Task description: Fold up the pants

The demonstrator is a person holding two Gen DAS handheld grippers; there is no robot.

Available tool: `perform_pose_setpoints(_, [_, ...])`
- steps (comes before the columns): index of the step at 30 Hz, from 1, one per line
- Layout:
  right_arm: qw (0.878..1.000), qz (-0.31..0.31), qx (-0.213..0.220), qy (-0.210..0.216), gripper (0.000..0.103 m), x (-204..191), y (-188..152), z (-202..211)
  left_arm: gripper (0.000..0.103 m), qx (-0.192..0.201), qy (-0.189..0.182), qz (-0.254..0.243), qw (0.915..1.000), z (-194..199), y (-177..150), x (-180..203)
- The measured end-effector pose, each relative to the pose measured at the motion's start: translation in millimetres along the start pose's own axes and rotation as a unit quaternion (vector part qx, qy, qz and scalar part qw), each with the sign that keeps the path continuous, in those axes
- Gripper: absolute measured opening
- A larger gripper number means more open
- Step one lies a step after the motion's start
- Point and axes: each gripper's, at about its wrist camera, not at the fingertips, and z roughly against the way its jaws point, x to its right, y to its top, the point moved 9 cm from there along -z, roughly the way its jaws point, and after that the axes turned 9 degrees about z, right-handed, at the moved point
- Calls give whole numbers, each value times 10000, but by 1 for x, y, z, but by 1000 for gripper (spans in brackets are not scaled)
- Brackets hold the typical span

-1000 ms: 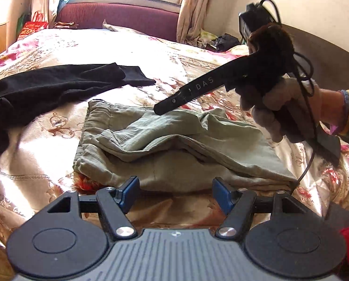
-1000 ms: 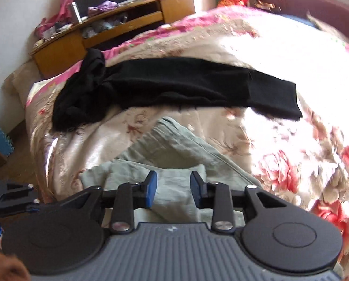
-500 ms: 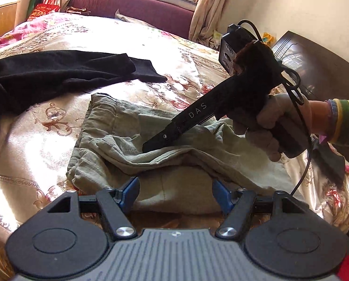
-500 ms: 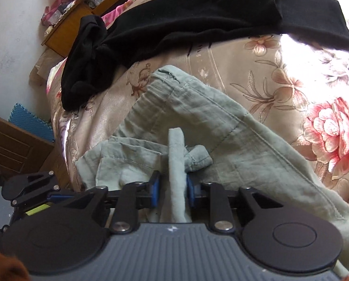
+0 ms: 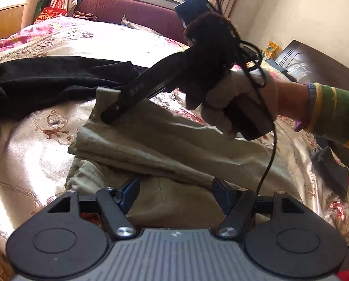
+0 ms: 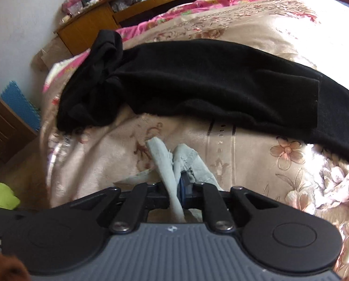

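Note:
Olive-green pants (image 5: 174,140) lie bunched in layers on the floral bedspread (image 5: 33,152). My left gripper (image 5: 175,193) stands open at their near edge, a finger on each side of the cloth, pads apart from it. A gloved hand holds my right gripper (image 5: 108,117), which points down at the pants' far left corner. In the right wrist view, my right gripper (image 6: 176,185) is shut on a pale green edge of the pants (image 6: 161,161), and the pinched cloth sticks out past the tips.
Black pants (image 6: 221,82) stretch across the bed just beyond the green ones. A wooden cabinet (image 6: 99,21) stands by the wall, a blue mat (image 6: 19,103) on the floor. A maroon sofa (image 5: 132,16) lies under the window, a dark headboard (image 5: 315,63) at right.
My right gripper shut on a fold of the green pants and carried it across them to the far left corner, laying a layer over. The left gripper stayed open and hardly moved.

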Motion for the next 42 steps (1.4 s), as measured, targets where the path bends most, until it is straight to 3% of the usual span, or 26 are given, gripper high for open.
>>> perform_pose_setpoints(2, [9998,121,-75,-131,12,-1,-2,-7,81,21,65,-26,10000,3,-1,0])
perform_pose_setpoints(4, [9997,-67,152,-170,20,0,-2,5,81,14,80,-4,10000,5,-2,0])
perform_pose_setpoints(6, [9979,-108,422,-478,42,2,-4,27,81,0,80,4,10000,4,-3,1])
perform_pose_setpoints(10, [9885,-167,846,-1244,43,2,-32,89,81,44,61,-70,9999,4,-3,7])
perform_pose_setpoints(13, [9792,-789,958,-1605,43,1,-83,134,81,41,62,-195,9998,1,-6,12])
perform_pose_setpoints(19, [9469,-2032,638,-2408,44,-35,-216,190,81,-74,191,-658,9976,-3,-13,31])
perform_pose_setpoints(23, [9422,-1792,575,-2773,43,-78,-258,194,81,-164,247,-929,9952,-2,-16,50])
perform_pose_setpoints(26, [9445,-1281,521,-2981,43,-94,-264,179,81,-85,211,-1044,9943,7,-15,69])
perform_pose_setpoints(30, [9490,-1337,945,-2693,43,-110,-257,171,81,25,240,-1175,9928,17,-17,84])
perform_pose_setpoints(34, [9392,-1236,1225,-2959,43,-109,-243,170,82,-46,241,-1227,9921,19,-24,92])
perform_pose_setpoints(39, [9371,-646,891,-3313,43,-114,-242,151,82,-35,336,-1347,9903,26,-29,91])
perform_pose_setpoints(42, [9350,-674,854,-3377,43,-114,-246,154,82,-59,353,-1258,9914,27,-31,86])
